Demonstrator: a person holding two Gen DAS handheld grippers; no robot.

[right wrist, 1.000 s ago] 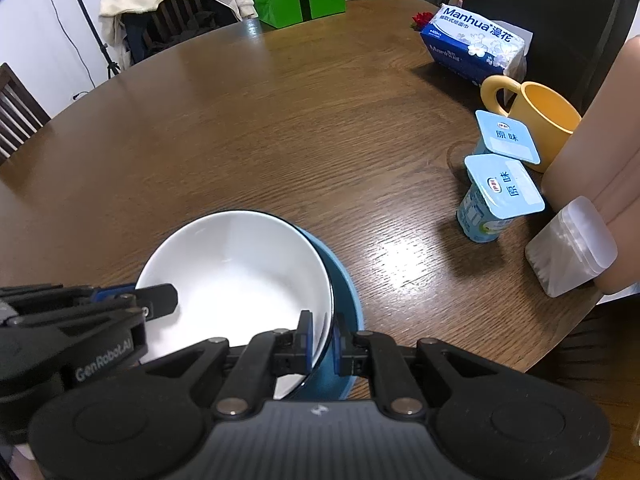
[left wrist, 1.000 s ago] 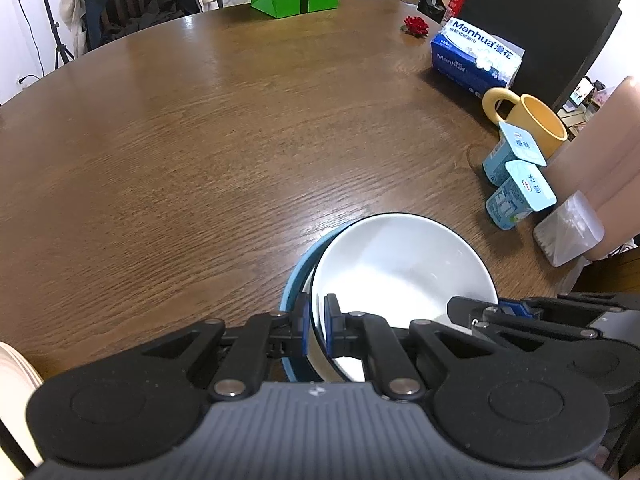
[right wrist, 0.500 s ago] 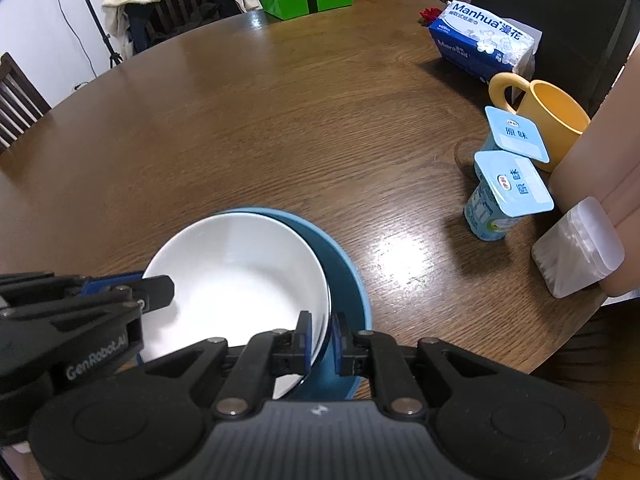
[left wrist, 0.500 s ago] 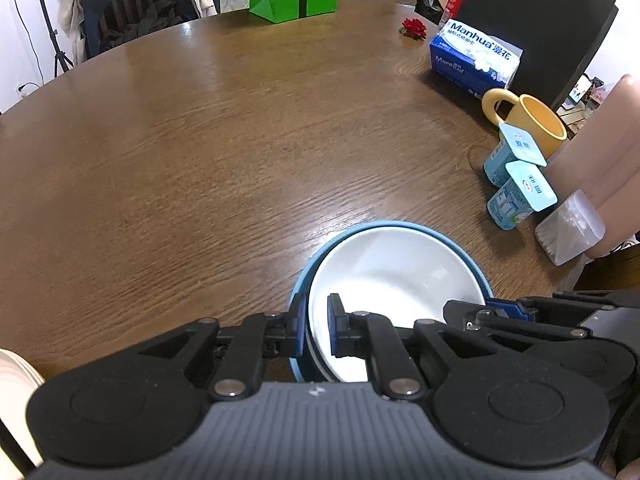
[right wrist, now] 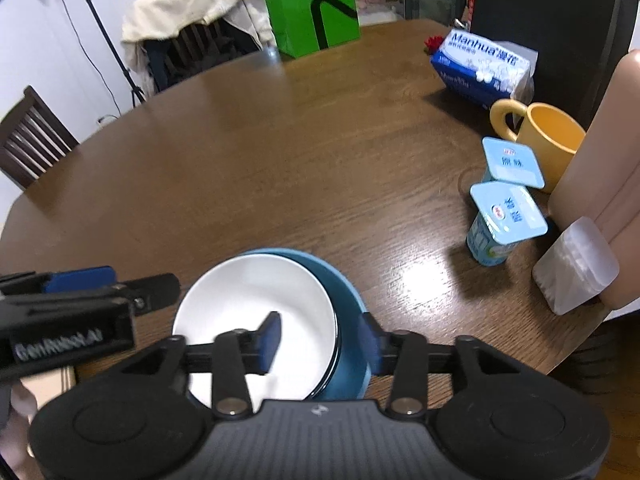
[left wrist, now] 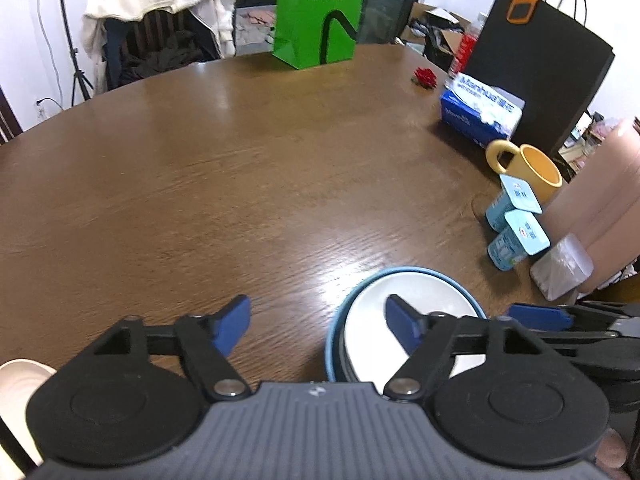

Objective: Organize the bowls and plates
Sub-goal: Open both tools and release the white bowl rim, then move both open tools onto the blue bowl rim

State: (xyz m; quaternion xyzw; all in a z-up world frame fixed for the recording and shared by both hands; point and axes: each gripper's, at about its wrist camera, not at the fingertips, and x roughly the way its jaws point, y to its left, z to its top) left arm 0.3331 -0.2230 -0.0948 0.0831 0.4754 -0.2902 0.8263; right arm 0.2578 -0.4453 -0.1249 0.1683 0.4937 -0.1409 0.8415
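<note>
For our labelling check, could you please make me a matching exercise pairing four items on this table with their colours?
Things:
1. inner bowl
2. outer bowl
3. mug
4. paper bag

Colours:
A. green
B. white
C. yellow
D. blue

Pairs: 1-B, 2-D, 3-C, 4-A

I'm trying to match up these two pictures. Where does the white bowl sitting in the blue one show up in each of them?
Left wrist view: the white bowl sits low and right of centre, nested in the blue bowl, partly behind the gripper's right-hand finger.
Right wrist view: the white bowl sits low and left of centre, with the blue bowl showing on its right.
Shared landmark: the yellow mug at the right of both.
</note>
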